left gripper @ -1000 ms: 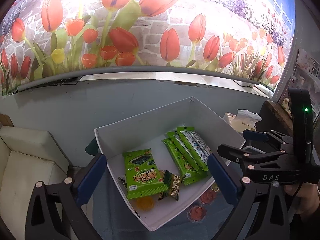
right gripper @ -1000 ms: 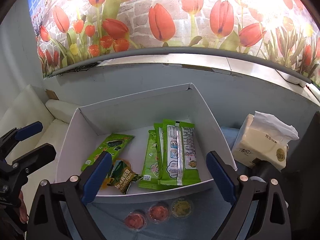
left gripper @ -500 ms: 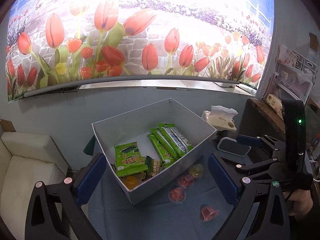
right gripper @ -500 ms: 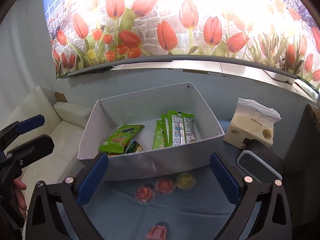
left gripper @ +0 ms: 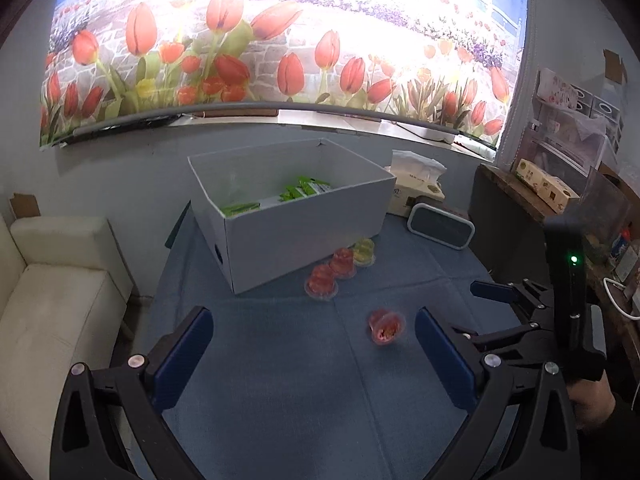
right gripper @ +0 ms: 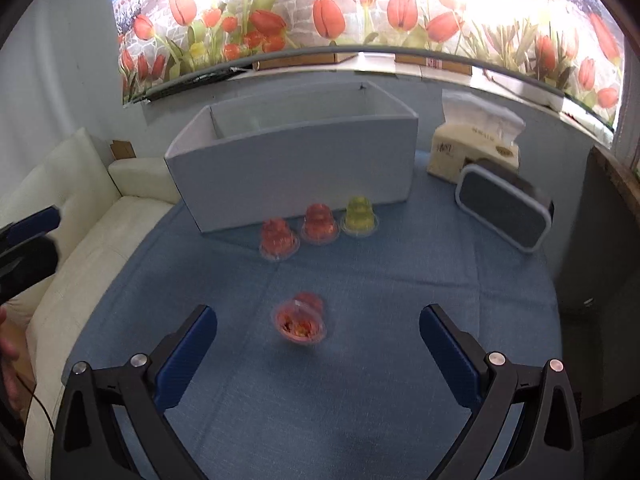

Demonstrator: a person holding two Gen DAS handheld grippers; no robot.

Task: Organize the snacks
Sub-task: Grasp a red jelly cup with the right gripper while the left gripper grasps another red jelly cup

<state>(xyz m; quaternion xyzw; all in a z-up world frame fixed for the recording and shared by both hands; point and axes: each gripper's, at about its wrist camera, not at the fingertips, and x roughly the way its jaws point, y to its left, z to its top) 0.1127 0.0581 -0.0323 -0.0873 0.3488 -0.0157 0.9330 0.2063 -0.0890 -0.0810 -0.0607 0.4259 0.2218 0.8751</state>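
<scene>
Both views pulled back; box (right gripper: 292, 168) contents now apparently hidden.

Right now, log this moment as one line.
left claw open | right claw open | tipped jelly cup ahead | three cups beside box

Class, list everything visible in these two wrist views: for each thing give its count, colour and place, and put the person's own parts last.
box: 1, white, open-topped, back of the table
snack packets: several, green, inside the box
upright jelly cups: 3, two red and one yellow, in a row by the box's front wall
tipped jelly cup: 1, red, alone nearer the grippers
tablecloth: 1, blue, covering the table
tissue pack: 1, cream, right of the box
lidded container: 1, dark with pale rim, in front of the tissue pack
sofa: 1, cream, left of the table
tulip mural: 1, red and green, back wall
left gripper: 1, black with blue pads, open
right gripper: 1, same, open
</scene>
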